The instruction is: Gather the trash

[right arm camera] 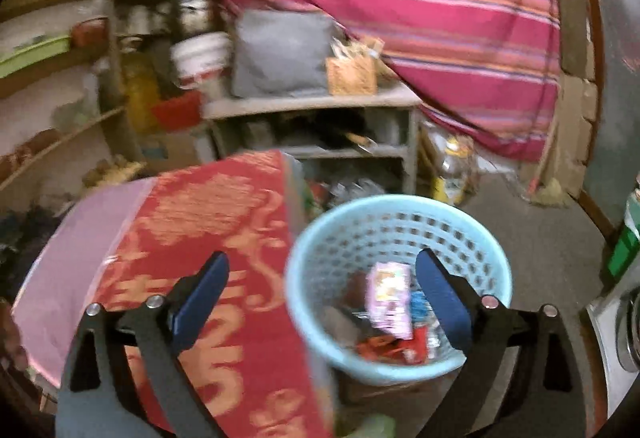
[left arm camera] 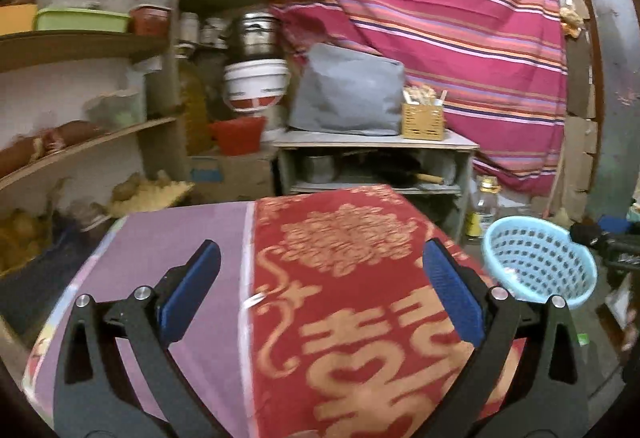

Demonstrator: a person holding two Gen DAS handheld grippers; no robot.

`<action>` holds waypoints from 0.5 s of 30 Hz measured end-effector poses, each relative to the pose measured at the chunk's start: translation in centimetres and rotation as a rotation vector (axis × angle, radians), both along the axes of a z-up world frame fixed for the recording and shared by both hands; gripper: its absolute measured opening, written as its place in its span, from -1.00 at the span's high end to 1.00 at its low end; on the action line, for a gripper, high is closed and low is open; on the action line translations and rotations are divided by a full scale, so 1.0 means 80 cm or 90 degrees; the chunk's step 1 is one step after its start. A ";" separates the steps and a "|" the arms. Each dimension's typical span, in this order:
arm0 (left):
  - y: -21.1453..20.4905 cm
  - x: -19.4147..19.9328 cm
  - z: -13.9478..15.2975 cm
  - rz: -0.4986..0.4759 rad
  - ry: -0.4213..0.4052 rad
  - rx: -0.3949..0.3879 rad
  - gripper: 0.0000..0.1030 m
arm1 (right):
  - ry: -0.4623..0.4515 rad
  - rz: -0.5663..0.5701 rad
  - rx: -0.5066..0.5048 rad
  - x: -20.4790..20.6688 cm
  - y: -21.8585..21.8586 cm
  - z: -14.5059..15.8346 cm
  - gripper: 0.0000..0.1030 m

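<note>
- The left gripper (left arm camera: 320, 270) has its jaws wide apart, empty, over the red cloth (left arm camera: 360, 278).
- The right gripper (right arm camera: 322, 278) is wide apart too, holding nothing.
- The blue basket (right arm camera: 304, 302) stands at 3 o'clock from the cloth, with a pink wrapper (right arm camera: 390, 300) and other trash inside.
</note>
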State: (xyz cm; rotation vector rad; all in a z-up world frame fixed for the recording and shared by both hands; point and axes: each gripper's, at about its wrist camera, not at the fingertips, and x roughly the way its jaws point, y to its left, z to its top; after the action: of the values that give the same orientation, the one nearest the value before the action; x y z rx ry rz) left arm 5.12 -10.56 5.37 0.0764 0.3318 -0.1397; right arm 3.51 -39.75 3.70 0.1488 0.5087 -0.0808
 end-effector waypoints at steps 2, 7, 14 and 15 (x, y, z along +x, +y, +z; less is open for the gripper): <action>0.016 -0.018 -0.007 0.016 -0.004 0.007 -0.90 | -0.011 0.022 -0.010 -0.019 0.032 0.001 -0.92; 0.042 -0.052 -0.025 0.039 0.000 0.014 -0.90 | -0.023 0.064 -0.036 -0.056 0.099 -0.013 -0.92; 0.071 -0.084 -0.051 0.070 0.012 0.010 -0.90 | -0.047 0.072 -0.060 -0.085 0.152 -0.033 -0.92; 0.073 -0.085 -0.055 0.075 0.010 0.012 -0.90 | -0.055 0.072 -0.059 -0.088 0.157 -0.035 -0.92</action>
State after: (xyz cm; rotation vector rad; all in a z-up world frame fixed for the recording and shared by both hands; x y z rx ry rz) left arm -1.69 -4.70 1.00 0.0735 0.3530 -0.0203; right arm -3.52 -27.17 0.88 0.0328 0.4258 0.0124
